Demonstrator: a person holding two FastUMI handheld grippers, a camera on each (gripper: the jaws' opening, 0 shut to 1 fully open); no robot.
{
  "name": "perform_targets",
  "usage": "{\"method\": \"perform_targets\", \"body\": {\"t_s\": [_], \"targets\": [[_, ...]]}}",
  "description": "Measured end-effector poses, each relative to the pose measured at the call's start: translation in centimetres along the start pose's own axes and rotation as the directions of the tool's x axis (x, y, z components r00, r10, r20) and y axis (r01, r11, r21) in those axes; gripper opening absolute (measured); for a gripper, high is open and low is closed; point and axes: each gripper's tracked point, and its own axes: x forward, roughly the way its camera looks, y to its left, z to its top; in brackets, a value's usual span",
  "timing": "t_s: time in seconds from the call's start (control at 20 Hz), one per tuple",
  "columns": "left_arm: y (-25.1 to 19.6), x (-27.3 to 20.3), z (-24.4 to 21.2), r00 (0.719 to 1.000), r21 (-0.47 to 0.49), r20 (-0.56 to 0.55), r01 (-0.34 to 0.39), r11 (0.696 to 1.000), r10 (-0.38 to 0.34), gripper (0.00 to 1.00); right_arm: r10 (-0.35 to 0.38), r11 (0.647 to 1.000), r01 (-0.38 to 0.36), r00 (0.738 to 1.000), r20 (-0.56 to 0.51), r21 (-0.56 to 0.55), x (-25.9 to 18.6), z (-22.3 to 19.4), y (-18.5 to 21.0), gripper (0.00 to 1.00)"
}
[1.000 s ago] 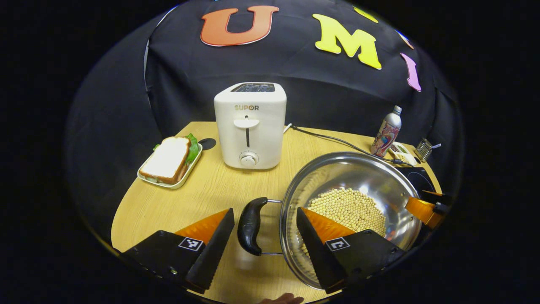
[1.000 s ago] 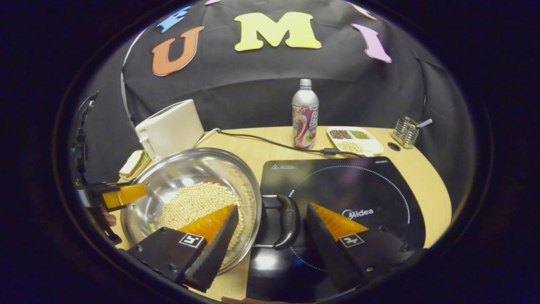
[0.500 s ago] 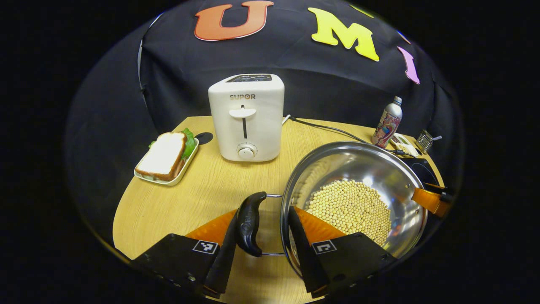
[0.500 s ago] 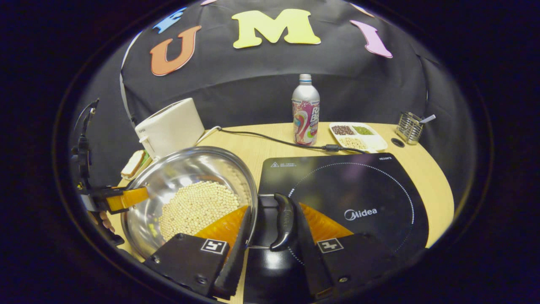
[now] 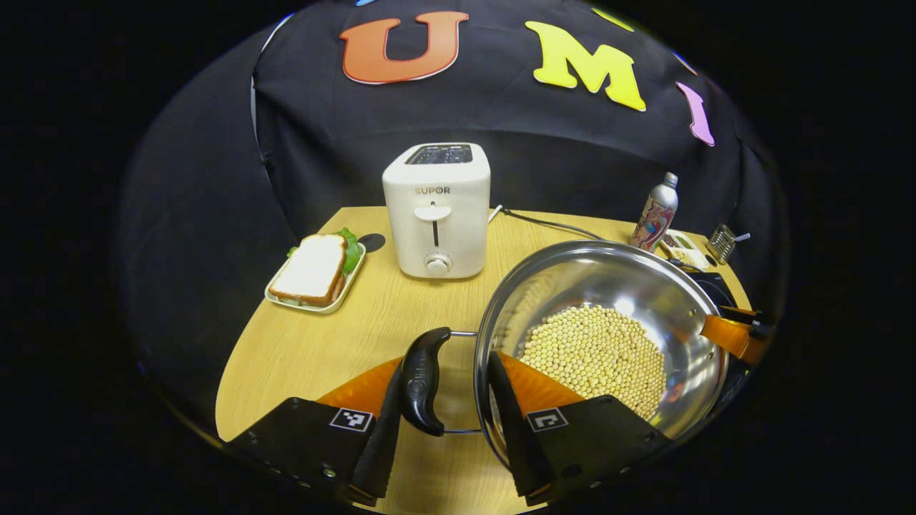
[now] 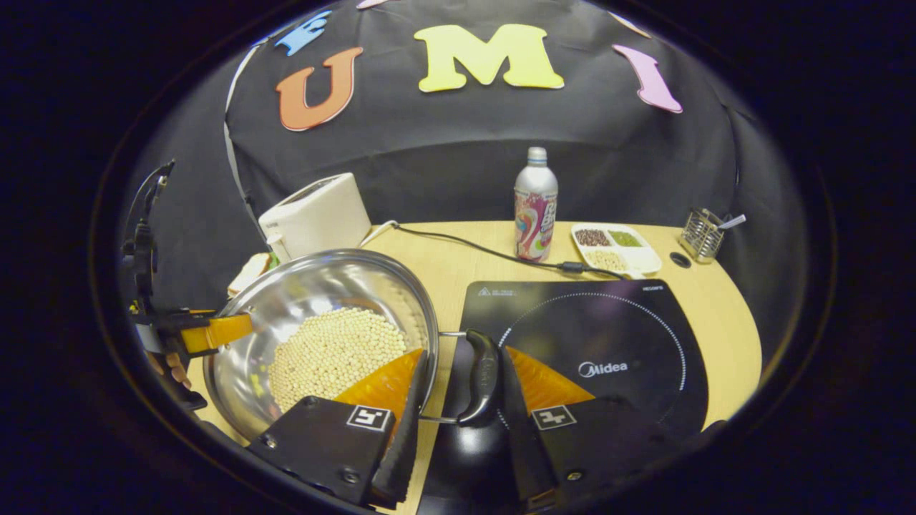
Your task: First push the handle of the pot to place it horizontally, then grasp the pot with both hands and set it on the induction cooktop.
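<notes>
Now my left claw [image 5: 444, 400] pinches the pot's left handle [image 5: 422, 380] with the rim; my right claw [image 6: 458, 400] pinches the right handle [image 6: 481, 376] likewise. Both handles lie level. Best, I judge, to raise both sides evenly and carry slowly rightward, lest the beans [image 5: 594, 357] slide. The pot [image 6: 322, 329] is a shiny steel bowl, wide and shallow, half-floored with pale beans, just left of the black cooktop [image 6: 608, 336], its right handle overhanging the cooktop's edge.
</notes>
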Motion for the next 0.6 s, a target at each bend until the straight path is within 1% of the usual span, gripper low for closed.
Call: {"method": "perform_targets", "body": {"t_s": [0.05, 0.1, 0.15, 0.3, 0.45, 0.5, 0.6], "targets": [[-0.1, -1.0, 0.5, 1.000, 0.005, 0.007, -0.004, 1.000, 0.004, 0.63, 0.006, 1.000, -0.006, 1.000, 0.005, 0.005, -0.9, 0.6, 0.0, 0.55], [-0.3, -2.1, 1.1, 1.000, 0.019, 0.022, -0.010, 1.000, 0.010, 0.63, 0.012, 1.000, -0.012, 1.000, 0.004, -0.001, -1.8, 1.1, 0.0, 0.58], [-0.4, -3.1, 1.7, 0.999, 0.028, 0.034, -0.016, 0.999, 0.015, 0.63, 0.016, 1.000, -0.016, 1.000, 0.002, -0.007, -2.8, 1.5, -0.2, 0.55], [-1.3, -5.9, 3.0, 0.999, 0.017, 0.044, -0.018, 1.000, 0.017, 0.63, 0.023, 1.000, -0.023, 0.999, 0.023, -0.019, -5.8, 3.5, -0.7, 0.55], [-2.8, -8.7, 4.4, 0.998, 0.037, 0.066, -0.025, 0.999, 0.022, 0.63, 0.033, 0.999, -0.032, 0.999, 0.042, -0.035, -8.3, 5.2, -2.0, 0.55], [-3.6, -9.6, 4.8, 0.997, 0.033, 0.070, -0.021, 0.999, 0.019, 0.63, 0.041, 0.999, -0.040, 0.998, 0.044, -0.030, -9.2, 5.8, -2.7, 0.58], [-5.3, -10.8, 5.6, 0.997, 0.026, 0.075, -0.011, 1.000, 0.009, 0.63, 0.049, 0.998, -0.047, 0.997, 0.056, -0.029, -10.6, 7.0, -4.3, 0.58]]}}
